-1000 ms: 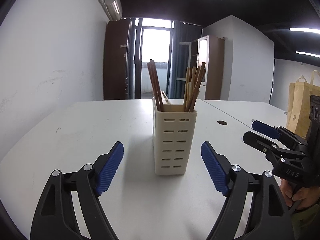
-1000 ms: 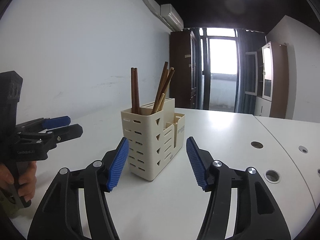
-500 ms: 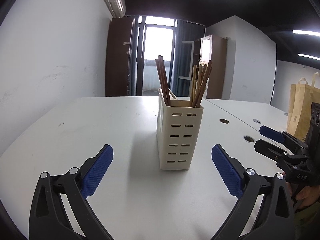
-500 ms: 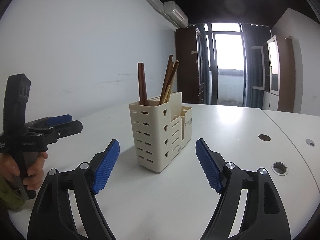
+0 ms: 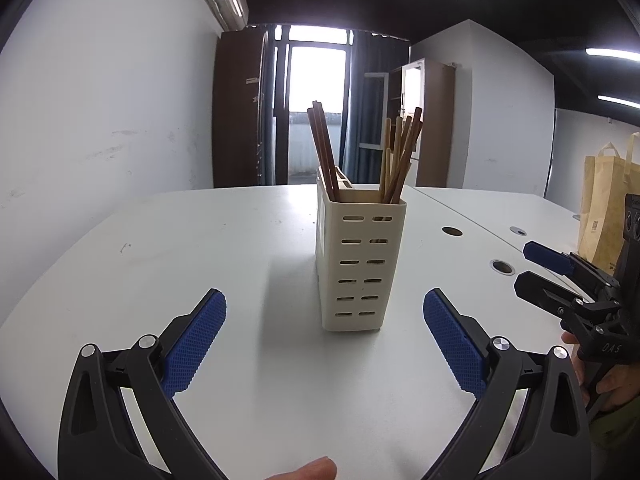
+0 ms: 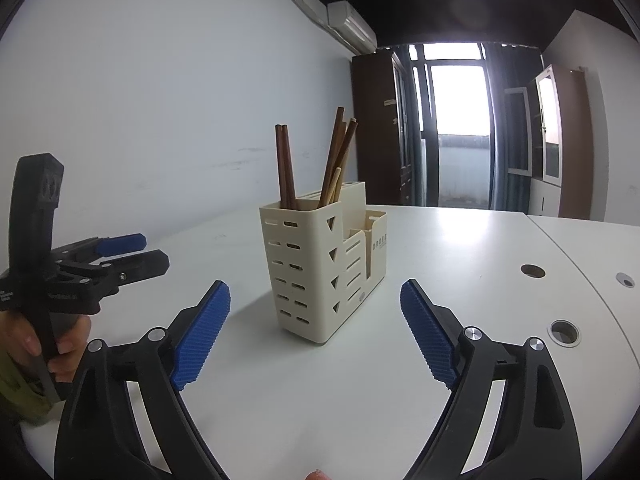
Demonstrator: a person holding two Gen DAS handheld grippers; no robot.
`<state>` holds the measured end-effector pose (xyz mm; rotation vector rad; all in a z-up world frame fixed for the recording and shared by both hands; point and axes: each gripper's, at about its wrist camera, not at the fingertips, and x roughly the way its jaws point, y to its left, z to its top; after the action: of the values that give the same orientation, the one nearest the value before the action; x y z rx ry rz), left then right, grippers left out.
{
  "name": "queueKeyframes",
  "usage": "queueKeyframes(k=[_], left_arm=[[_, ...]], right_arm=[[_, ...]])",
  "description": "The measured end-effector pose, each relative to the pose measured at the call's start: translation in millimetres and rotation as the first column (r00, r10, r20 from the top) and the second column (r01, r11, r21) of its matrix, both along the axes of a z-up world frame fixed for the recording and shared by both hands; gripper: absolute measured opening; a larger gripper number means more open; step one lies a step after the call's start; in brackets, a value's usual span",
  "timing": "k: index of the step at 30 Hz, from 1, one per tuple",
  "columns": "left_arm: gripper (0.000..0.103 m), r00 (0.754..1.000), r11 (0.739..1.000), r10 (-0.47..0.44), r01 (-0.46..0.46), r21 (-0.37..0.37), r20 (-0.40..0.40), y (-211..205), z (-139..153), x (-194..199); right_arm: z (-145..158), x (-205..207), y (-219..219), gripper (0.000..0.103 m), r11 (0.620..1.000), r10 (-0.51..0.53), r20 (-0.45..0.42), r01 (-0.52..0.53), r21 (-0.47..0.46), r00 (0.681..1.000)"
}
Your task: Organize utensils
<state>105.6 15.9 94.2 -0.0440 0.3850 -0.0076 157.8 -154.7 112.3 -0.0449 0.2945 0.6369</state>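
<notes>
A cream slotted utensil holder (image 5: 360, 264) stands upright on the white table (image 5: 200, 264), also in the right wrist view (image 6: 320, 272). Dark brown chopsticks (image 5: 324, 152) lean in its left part and lighter wooden ones (image 5: 400, 160) in its right part. My left gripper (image 5: 324, 312) is open and empty, just short of the holder. My right gripper (image 6: 316, 304) is open and empty, facing the holder's corner. Each gripper shows in the other's view: the right one (image 5: 540, 276) at the right, the left one (image 6: 136, 252) at the left.
Round cable holes (image 5: 502, 267) sit in the table to the right of the holder. A brown paper bag (image 5: 604, 216) stands at the far right. A wall runs along the table's left side (image 5: 100, 120). Cabinets and a bright door stand behind.
Both grippers have drawn back a little from the holder and their jaws have opened wider. The holder and chopsticks have not moved.
</notes>
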Motion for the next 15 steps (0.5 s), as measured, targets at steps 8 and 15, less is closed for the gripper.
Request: queueKeyframes(k=[8, 15], left_arm=[[0.097, 1.0, 1.0, 0.009, -0.01, 0.023, 0.009, -4.7, 0.4, -3.2], [0.097, 1.0, 0.999, 0.004, -0.005, 0.045, 0.024, -8.4, 1.6, -6.5]], right_arm=[[-0.2, 1.0, -1.2, 0.091, 1.0, -0.002, -0.001, 0.002, 0.003, 1.0], [-1.8, 1.6, -1.0, 0.093, 1.0, 0.0, 0.0, 0.0, -0.001, 1.0]])
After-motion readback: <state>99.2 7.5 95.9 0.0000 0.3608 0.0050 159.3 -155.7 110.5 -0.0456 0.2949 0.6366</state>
